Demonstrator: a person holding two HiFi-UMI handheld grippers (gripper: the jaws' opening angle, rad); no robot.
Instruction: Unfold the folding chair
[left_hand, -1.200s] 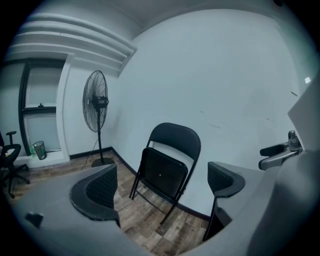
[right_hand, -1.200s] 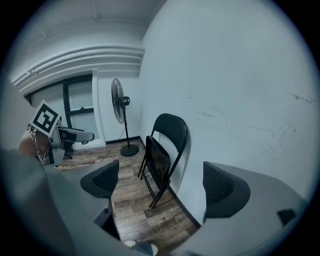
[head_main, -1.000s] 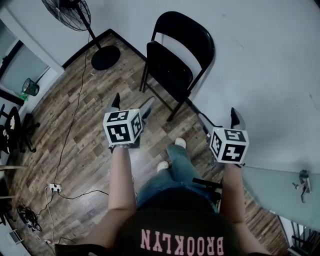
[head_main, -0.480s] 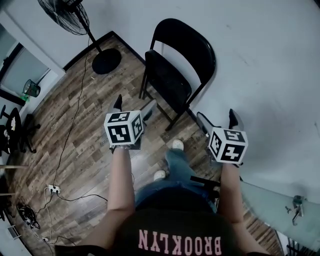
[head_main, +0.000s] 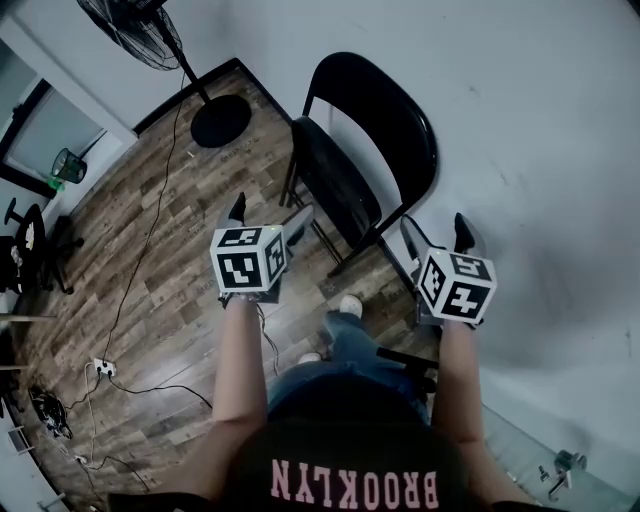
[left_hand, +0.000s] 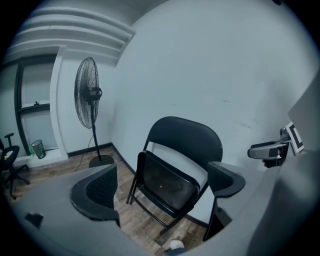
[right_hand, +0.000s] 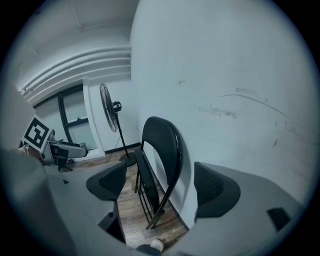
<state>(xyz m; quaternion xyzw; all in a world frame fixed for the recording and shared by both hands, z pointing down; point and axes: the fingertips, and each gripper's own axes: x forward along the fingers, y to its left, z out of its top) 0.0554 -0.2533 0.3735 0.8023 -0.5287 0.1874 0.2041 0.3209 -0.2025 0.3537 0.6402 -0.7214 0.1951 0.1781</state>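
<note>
A black folding chair (head_main: 362, 150) leans folded against the white wall, its seat (left_hand: 165, 182) tipped up close to the backrest (right_hand: 162, 142). My left gripper (head_main: 268, 215) hovers open just short of the chair's front left side, touching nothing. My right gripper (head_main: 437, 238) hangs near the chair's right frame by the wall. Its jaws have just been closing a little, still open with nothing between them. In both gripper views the chair stands beyond the pads (left_hand: 97, 192), apart from them.
A standing fan (head_main: 140, 25) with a round base (head_main: 220, 120) is at the far left corner. Cables and a power strip (head_main: 100, 368) lie on the wooden floor at left. An office chair (head_main: 30, 250) stands at the left edge. The person's feet (head_main: 350, 305) are just before the chair.
The person has stepped closer to the chair. Both grippers have moved forward toward it, so the chair now sits nearer and larger between them.
</note>
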